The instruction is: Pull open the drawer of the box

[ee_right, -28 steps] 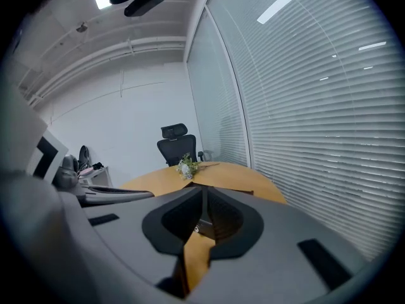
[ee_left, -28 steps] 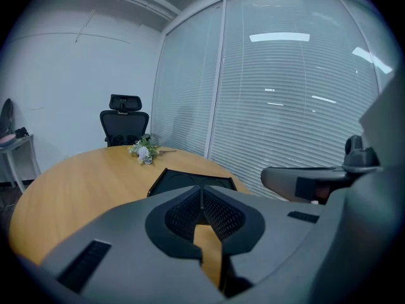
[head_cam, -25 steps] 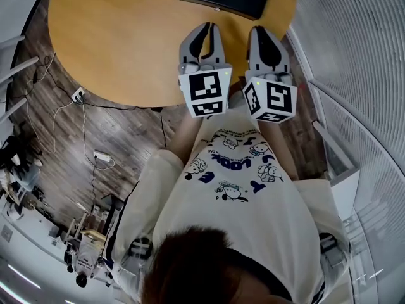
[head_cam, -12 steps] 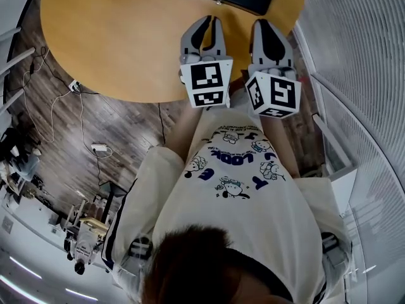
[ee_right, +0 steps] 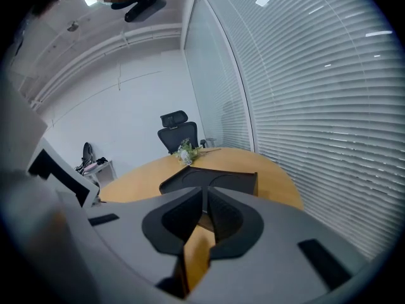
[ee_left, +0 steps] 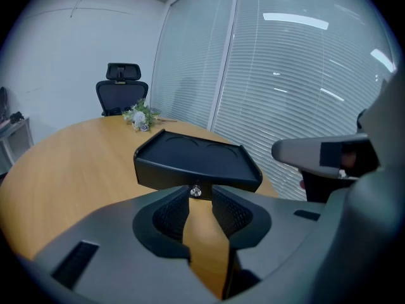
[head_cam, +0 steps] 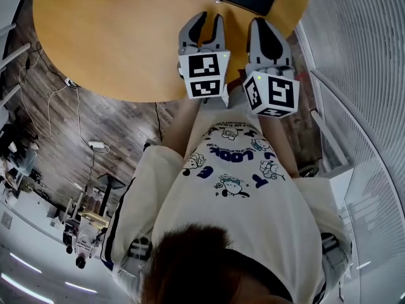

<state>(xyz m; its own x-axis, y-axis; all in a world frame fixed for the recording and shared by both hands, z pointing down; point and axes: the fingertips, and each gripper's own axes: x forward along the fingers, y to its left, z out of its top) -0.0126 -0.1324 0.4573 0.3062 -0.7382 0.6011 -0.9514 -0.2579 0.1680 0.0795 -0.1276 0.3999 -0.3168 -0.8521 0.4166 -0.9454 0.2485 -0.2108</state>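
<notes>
Left gripper [ee_left: 201,198] jaws opening, pads not on anything. Its own view shows the small silver knob [ee_left: 196,191] on the black box [ee_left: 193,163] front, just beyond the tips and in line with the gap (the head view barely resolves it). Right gripper [ee_right: 204,201] jaws together, empty. Head view only: both grippers side by side over the round wooden table [head_cam: 107,37] near its edge, box ahead, drawer looks shut. Shirt [head_cam: 240,195] print reads "LOOK".
</notes>
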